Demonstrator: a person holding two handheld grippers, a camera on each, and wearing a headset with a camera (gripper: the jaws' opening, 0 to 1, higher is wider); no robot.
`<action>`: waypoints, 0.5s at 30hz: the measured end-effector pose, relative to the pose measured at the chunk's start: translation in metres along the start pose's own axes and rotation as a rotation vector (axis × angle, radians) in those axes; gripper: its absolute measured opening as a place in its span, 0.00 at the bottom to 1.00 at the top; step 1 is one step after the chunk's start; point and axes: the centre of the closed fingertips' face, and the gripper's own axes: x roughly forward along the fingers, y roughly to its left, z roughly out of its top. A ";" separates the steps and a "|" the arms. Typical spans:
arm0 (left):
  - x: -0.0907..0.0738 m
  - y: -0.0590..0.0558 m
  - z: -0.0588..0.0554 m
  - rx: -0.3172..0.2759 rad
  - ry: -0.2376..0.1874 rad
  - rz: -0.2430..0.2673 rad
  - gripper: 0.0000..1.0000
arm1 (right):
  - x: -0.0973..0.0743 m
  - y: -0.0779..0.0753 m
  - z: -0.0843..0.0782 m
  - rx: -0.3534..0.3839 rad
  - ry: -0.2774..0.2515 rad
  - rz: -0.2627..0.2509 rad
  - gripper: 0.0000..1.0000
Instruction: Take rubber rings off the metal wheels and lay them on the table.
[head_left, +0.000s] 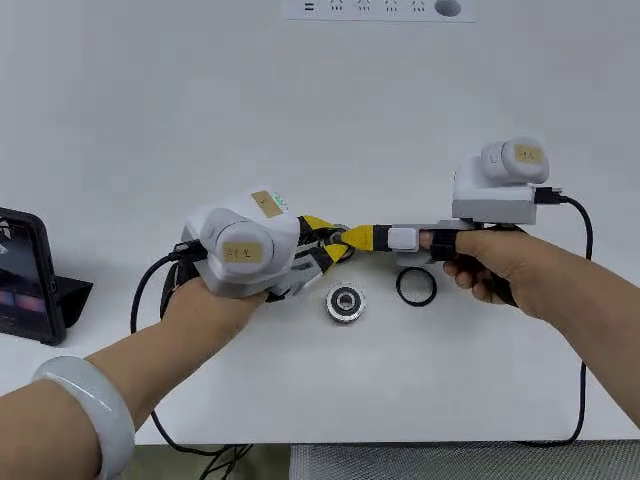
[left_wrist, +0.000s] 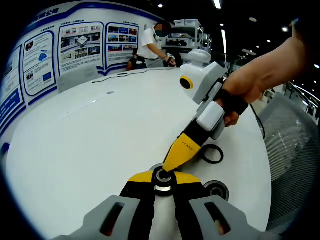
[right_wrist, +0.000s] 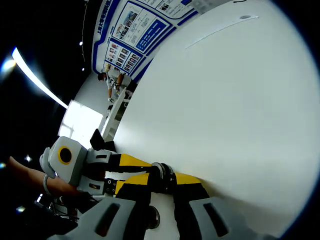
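A metal wheel (left_wrist: 161, 178) with a black rubber ring on its rim is held above the white table between both grippers. My left gripper (head_left: 328, 250) (left_wrist: 162, 181) is shut on this wheel from the left. My right gripper (head_left: 350, 238) (right_wrist: 161, 180) reaches in from the right and is shut on the wheel's ringed rim (right_wrist: 163, 174). On the table below lie a bare metal wheel (head_left: 345, 303) (left_wrist: 217, 189) and a loose black rubber ring (head_left: 416, 286) (left_wrist: 212, 154).
A dark tablet on a stand (head_left: 22, 275) sits at the table's left edge. A power strip (head_left: 380, 9) is on the far wall. Cables (head_left: 585, 300) trail from both grippers over the table's front edge. A person (left_wrist: 149, 42) stands far behind.
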 end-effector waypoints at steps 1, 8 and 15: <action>0.000 0.000 0.000 0.000 0.000 0.000 0.13 | 0.000 0.000 0.001 -0.001 0.000 0.000 0.19; 0.000 0.000 0.000 -0.001 -0.002 0.000 0.13 | 0.002 0.003 0.001 -0.011 0.014 0.014 0.19; 0.000 0.001 -0.001 -0.002 -0.002 0.000 0.13 | 0.000 0.005 0.000 -0.013 0.024 0.025 0.19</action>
